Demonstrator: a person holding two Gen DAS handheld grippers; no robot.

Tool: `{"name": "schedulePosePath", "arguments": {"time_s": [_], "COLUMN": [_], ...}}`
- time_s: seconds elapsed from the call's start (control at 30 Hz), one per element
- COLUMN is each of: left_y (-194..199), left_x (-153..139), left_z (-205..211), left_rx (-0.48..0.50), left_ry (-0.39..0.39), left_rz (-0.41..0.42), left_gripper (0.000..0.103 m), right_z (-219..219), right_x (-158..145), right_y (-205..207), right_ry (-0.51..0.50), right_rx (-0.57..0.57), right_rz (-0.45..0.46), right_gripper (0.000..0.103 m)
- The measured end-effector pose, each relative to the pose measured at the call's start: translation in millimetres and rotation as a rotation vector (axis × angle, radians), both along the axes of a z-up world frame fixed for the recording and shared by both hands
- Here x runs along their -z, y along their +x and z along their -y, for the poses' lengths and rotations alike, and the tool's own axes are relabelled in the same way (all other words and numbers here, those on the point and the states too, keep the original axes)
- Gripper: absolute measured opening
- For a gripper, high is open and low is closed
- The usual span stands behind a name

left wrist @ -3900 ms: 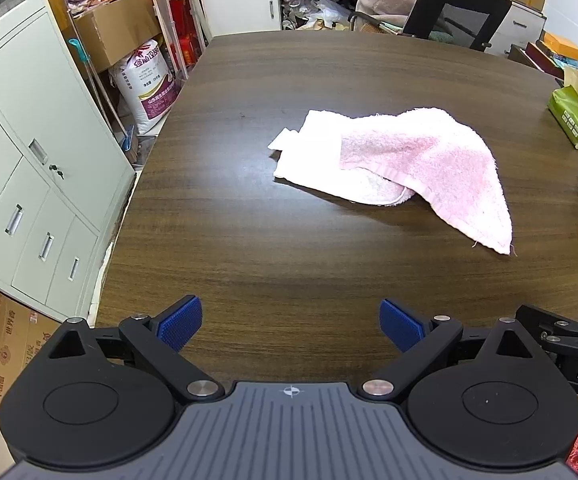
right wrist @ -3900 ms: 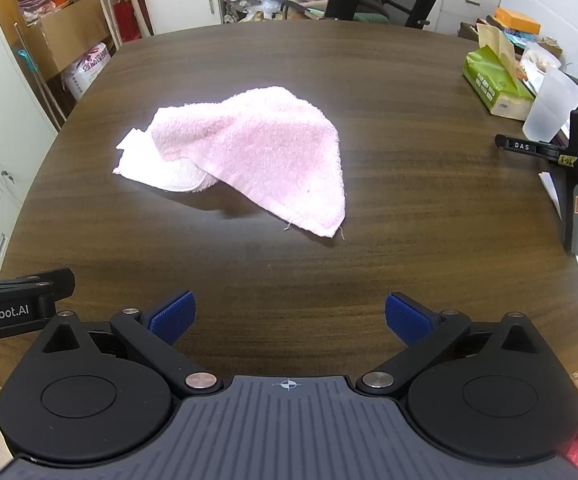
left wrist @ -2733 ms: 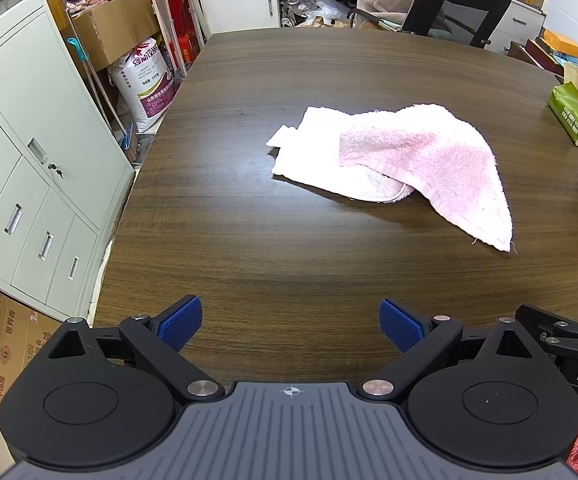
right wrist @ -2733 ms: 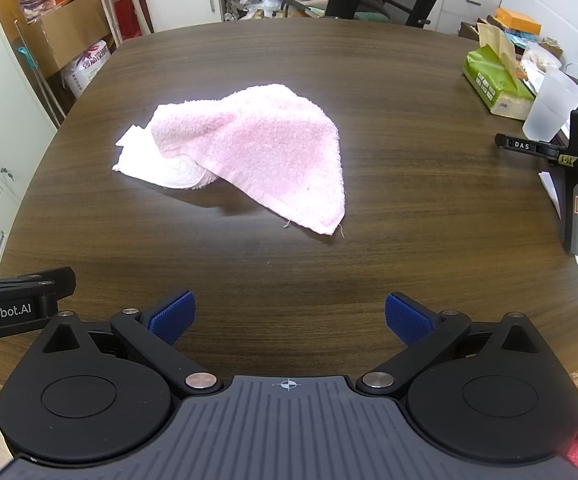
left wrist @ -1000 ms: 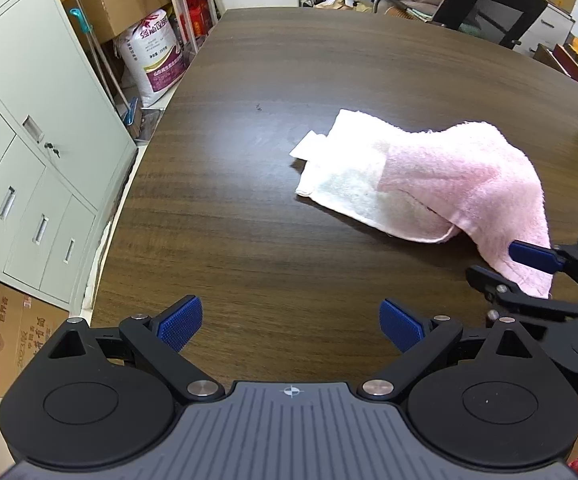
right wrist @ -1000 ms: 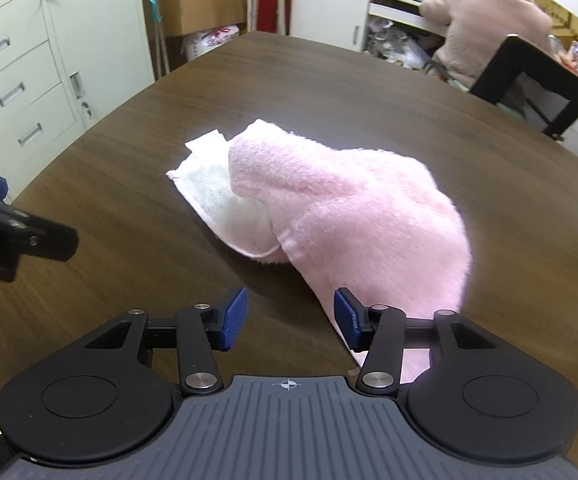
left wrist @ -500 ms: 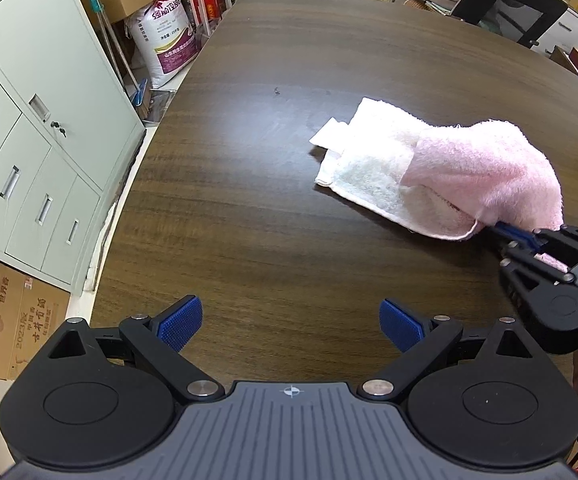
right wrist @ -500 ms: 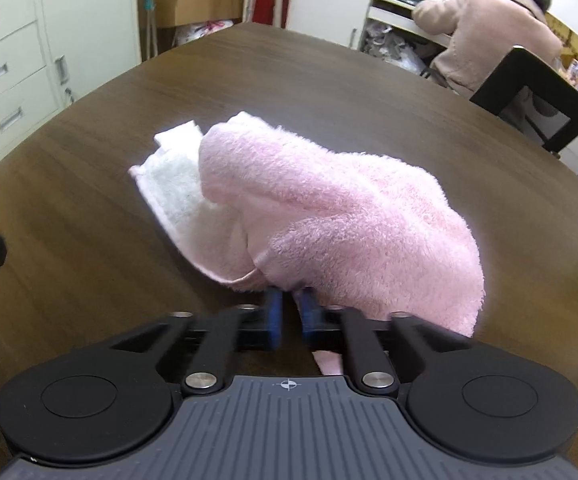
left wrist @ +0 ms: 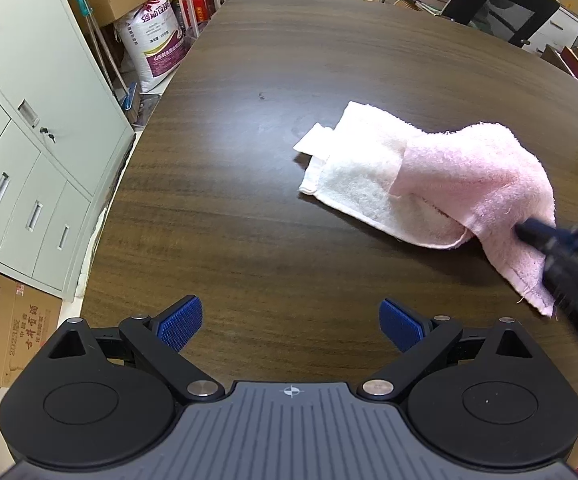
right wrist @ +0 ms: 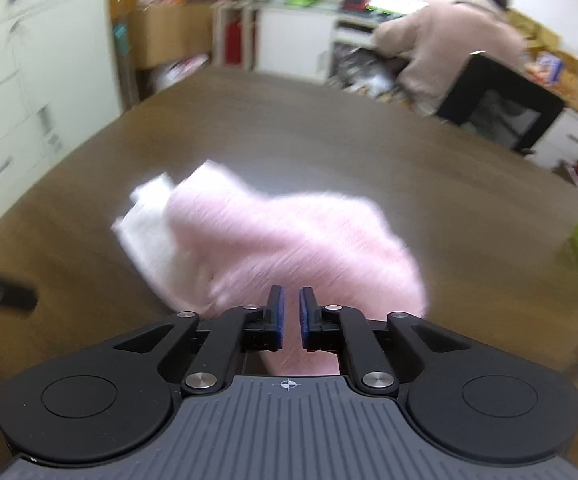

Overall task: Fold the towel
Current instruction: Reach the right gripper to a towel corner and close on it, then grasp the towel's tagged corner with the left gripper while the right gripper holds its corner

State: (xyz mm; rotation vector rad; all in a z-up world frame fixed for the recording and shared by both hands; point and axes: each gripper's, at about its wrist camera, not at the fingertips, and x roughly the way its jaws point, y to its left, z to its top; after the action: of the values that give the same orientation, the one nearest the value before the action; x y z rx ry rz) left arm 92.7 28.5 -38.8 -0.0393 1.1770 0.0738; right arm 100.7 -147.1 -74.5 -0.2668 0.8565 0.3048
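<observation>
Two black grippers with blue ribbed pads work over a dark wood-grain oval table (left wrist: 289,92). Left gripper (left wrist: 291,326) is spread wide, nothing between its pads, hovering above bare tabletop. Ahead of it and off to its right lies the crumpled pink terry-cloth towel (left wrist: 449,176), fluffy nap, humped up in a soft mound, with its paler cream underside (left wrist: 353,184) flopped open flat toward the left gripper's side. One hemmed corner of the towel trails down to the wood, loose threads at the edge.

Right gripper (right wrist: 291,312) has its pads drawn nearly together, a thin slit left between them. Pink cloth sits directly ahead of and beneath the tips, but the view is motion-blurred, so a grip on the fabric cannot be confirmed. From the left wrist view the right gripper (left wrist: 537,232) shows as a dark blur with its tip at the towel's lower pink fold, touching or just over it.

Far past the table: a black mesh office chair (right wrist: 497,116), grey-green metal cabinets (left wrist: 29,128) to the left gripper's left.
</observation>
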Motion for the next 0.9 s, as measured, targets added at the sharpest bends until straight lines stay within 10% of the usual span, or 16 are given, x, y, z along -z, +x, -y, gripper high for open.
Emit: {"name": "schedulePosePath", "arguments": {"time_s": [0.1,0.4,0.53,0.9], "left_y": [0.8,0.8,1.8,17.6], "left_x": [2.2,5.9,7.5,16.5], "left_z": [-1.3,-10.4,-10.7,22.9], "left_rx": [-0.005,-0.032,-0.029,0.251], "left_ry": [0.002,0.001,0.002,0.112], "left_rz": [-0.009,-0.025,-0.027,0.191], "left_gripper": [0.098,0.098,0.098,0.093], "right_z": [-15.7,-40.4,-36.2,18.4], "right_x": [14.2,33.2,33.9,-34.9], "right_y": [-1.5,12.0,13.2,13.5], "right_ry": [-0.066,-0.167,-0.133,0.098], "right_rx": [-0.031,0.009,0.016,0.153], "right_rz": [-0.007,0.020,0.043,0.142], "right_gripper": [0.034,0.038,0.006,0.005]}}
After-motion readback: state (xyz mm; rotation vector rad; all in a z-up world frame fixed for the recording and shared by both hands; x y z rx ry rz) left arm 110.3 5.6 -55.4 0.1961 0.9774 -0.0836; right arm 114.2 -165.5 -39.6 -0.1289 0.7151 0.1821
